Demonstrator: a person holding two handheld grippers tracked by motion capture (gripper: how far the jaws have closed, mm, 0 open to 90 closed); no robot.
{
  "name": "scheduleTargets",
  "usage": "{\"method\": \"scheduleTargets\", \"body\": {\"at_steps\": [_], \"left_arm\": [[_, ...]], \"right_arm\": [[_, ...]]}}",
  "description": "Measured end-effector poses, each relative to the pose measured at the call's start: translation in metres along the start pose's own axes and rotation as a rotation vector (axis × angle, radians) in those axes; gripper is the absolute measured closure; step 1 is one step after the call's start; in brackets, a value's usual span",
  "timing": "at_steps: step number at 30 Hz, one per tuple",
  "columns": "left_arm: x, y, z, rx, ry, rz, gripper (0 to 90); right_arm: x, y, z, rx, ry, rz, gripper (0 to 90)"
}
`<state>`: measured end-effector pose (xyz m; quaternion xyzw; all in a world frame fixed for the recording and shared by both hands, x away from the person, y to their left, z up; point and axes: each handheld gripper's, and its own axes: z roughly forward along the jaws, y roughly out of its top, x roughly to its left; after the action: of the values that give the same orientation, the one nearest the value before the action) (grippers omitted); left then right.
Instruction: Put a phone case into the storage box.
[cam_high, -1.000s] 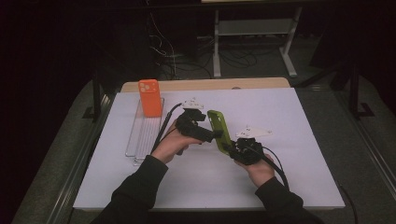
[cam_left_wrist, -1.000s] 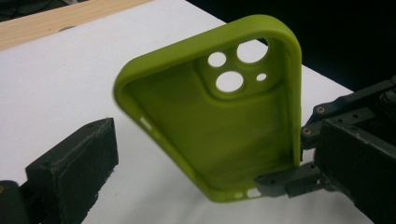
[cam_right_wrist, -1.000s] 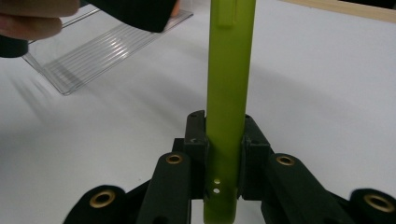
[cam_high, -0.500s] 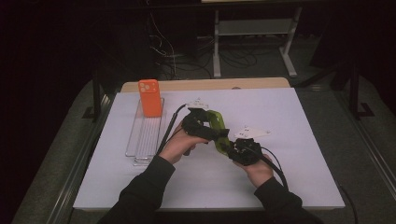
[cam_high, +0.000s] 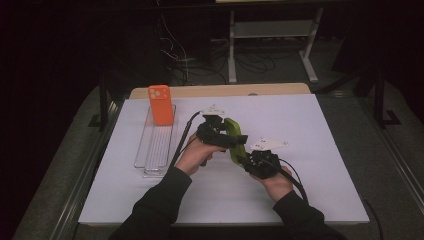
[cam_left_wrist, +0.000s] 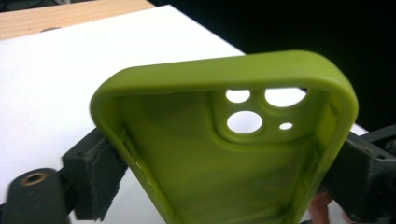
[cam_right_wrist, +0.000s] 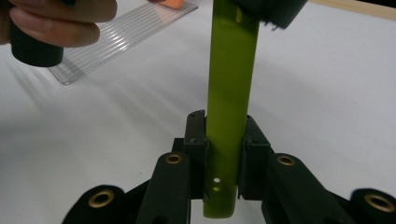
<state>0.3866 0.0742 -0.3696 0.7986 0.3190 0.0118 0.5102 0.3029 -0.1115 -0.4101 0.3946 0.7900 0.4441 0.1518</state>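
We hold the green phone case (cam_high: 234, 140) above the white counter (cam_high: 325, 150) between both tongs: the right tongs (cam_right_wrist: 224, 154) clench its lower end edge-on, while the left tongs (cam_left_wrist: 224, 163), jaws just closed across its width, grasp its side walls. Its long axis runs away from us; soft olive silicone, camera holes uppermost.

an orange phone case with a camera cut-out (cam_high: 160, 104) stands upright at the far end of a clear ribbed plastic tray (cam_high: 156, 147) on the white sheet-covered worktop (cam_high: 325, 150). a light wooden board edge (cam_high: 215, 90) runs along behind it.
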Motion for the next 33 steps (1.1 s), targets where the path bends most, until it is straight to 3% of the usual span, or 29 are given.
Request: {"method": "scheduleTargets", "body": {"at_steps": [6,8,11,18,25,28,33], "left_arm": [[-0.001,0.001,0.001,0.004,-0.006,0.015,13.5],[0.000,0.002,-0.002,0.010,0.008,0.036,13.8],[0.004,0.004,-0.008,-0.004,0.016,0.016,13.9],[0.015,0.013,-0.030,-0.003,0.069,0.032,13.9],[0.023,0.023,-0.053,-0.006,0.112,0.045,14.0],[0.028,0.028,-0.063,-0.005,0.141,0.052,14.0],[0.035,0.034,-0.078,-0.009,0.180,0.055,14.1]], "right_arm": [[0.000,0.000,0.001,0.011,0.002,-0.014,68.3],[0.001,0.000,0.000,0.015,0.010,-0.012,57.9],[-0.002,-0.001,-0.002,0.018,0.023,-0.011,50.4],[-0.016,-0.006,-0.009,0.047,0.010,-0.005,25.9],[-0.028,-0.013,-0.016,0.066,0.000,-0.004,12.3],[-0.032,-0.021,-0.018,0.083,-0.030,-0.026,7.7],[-0.040,-0.033,-0.025,0.092,-0.029,-0.044,0.8]]}}
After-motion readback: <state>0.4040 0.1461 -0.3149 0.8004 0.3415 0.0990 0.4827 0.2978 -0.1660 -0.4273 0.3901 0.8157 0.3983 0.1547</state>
